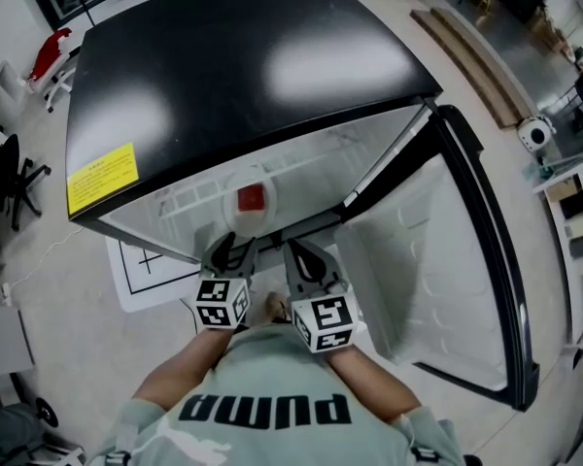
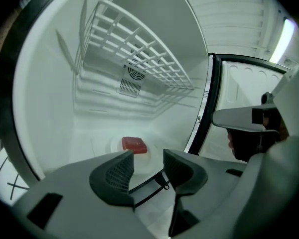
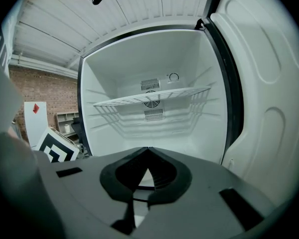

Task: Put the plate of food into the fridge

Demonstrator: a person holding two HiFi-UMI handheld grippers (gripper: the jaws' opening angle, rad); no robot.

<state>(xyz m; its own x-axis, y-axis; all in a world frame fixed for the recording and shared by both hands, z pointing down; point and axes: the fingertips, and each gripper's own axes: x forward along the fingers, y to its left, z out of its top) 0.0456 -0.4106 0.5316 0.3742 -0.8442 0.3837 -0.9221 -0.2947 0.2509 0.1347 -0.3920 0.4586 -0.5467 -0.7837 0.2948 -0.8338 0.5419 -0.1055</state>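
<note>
Left hand-held gripper [image 2: 147, 159], jaws spread, empty; plate [image 2: 115, 146] lies just beyond, inside fridge [image 2: 50, 108].

the round white plate [image 2: 116, 145] bearing a red food block [image 2: 134, 144] lies on the black fridge's [image 1: 223, 56] floor, under the white wire shelf [image 2: 139, 39]; the open door [image 1: 437, 260] stands right.

You stand on a pale, smooth floor [image 1: 68, 357] with a white mat [image 1: 141, 272] marked in black lines. A black office chair [image 1: 10, 178] sits left of the mat, and long wooden boards [image 1: 471, 61] lie far to its upper right. The right gripper view shows a brick wall [image 3: 42, 89] under a ribbed white ceiling [image 3: 114, 14].
</note>
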